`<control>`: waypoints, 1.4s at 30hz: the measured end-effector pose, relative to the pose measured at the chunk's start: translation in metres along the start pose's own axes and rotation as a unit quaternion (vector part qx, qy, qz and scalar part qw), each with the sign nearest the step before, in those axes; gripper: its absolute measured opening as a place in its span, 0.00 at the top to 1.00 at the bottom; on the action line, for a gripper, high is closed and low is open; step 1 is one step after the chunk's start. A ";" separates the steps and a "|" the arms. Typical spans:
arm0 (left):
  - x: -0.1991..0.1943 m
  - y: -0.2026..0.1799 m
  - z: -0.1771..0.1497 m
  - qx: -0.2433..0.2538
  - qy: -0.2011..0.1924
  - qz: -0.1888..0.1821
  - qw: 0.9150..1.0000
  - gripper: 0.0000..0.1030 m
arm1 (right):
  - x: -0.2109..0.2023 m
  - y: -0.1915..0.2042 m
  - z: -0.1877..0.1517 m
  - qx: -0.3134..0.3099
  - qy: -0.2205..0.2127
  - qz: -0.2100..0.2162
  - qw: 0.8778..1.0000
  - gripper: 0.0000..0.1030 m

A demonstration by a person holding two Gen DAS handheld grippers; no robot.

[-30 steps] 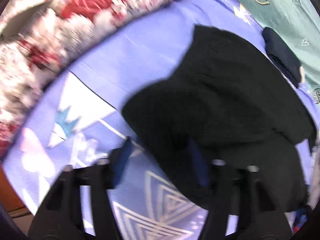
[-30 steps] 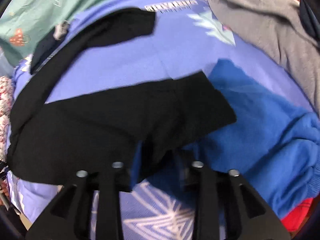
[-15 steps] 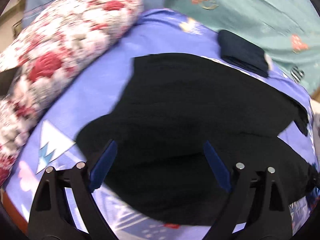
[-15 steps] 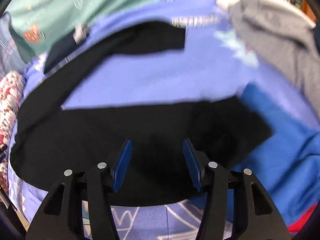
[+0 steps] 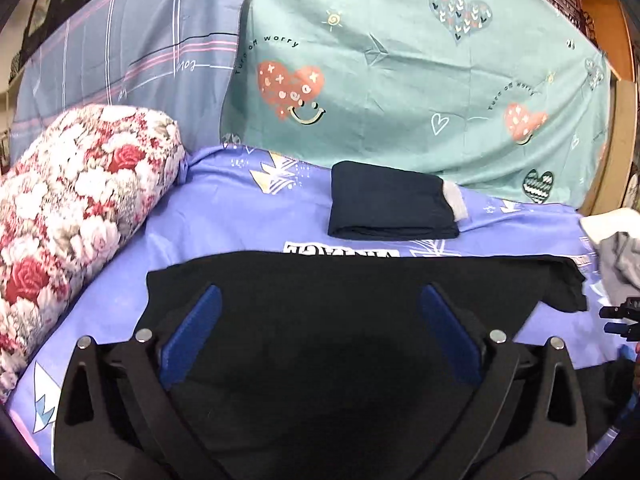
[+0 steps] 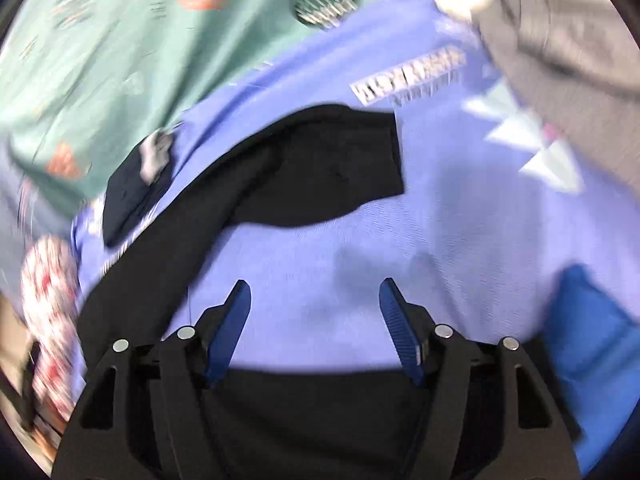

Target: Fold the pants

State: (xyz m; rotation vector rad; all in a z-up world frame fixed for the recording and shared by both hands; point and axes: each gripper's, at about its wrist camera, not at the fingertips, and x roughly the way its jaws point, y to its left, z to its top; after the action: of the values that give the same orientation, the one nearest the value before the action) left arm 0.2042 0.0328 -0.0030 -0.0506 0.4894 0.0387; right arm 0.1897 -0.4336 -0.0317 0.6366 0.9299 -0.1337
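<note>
Black cloth takes up the near half of the bed: the pants (image 5: 360, 320) lie spread on the lilac bedsheet (image 5: 248, 216), one leg stretched away to the right, where its cuff ends just short of a grey garment (image 5: 620, 260). The left gripper (image 5: 320, 312) hangs above the pants with its blue pads (image 5: 192, 332) wide apart and nothing between them. The right gripper (image 6: 314, 312) is spread as well, its fingers (image 6: 396, 320) over bare sheet, with a black edge of the pants running just beneath its base; that view is blurred. In it the far leg curves up from the left and ends in a squared cuff. Behind the pants, at the far edge, sits a folded navy garment (image 5: 388, 208), apart from them. A floral bolster (image 5: 76, 208) lies along the left side, and a mint sheet printed with hearts (image 5: 400, 80) hangs at the back. A bright blue garment (image 6: 592, 328) lies at the near right.
</note>
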 end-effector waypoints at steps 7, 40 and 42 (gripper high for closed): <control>0.055 0.021 -0.025 -0.041 0.072 0.003 0.997 0.02 | 0.052 0.004 0.040 0.052 -0.015 -0.025 0.998 0.36; 0.091 0.072 -0.052 -0.129 0.127 0.021 0.983 0.02 | 0.027 -0.031 0.056 -0.016 -0.034 -0.239 0.970 0.55; 0.093 0.075 -0.053 -0.139 0.135 0.015 0.981 0.02 | 0.014 -0.021 0.055 -0.023 -0.078 -0.255 0.963 0.51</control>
State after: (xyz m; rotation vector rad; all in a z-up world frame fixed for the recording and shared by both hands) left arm 0.2580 0.1069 -0.0964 -0.3261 0.7538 0.1312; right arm 0.2294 -0.4794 -0.0287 0.3258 0.9254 -0.6131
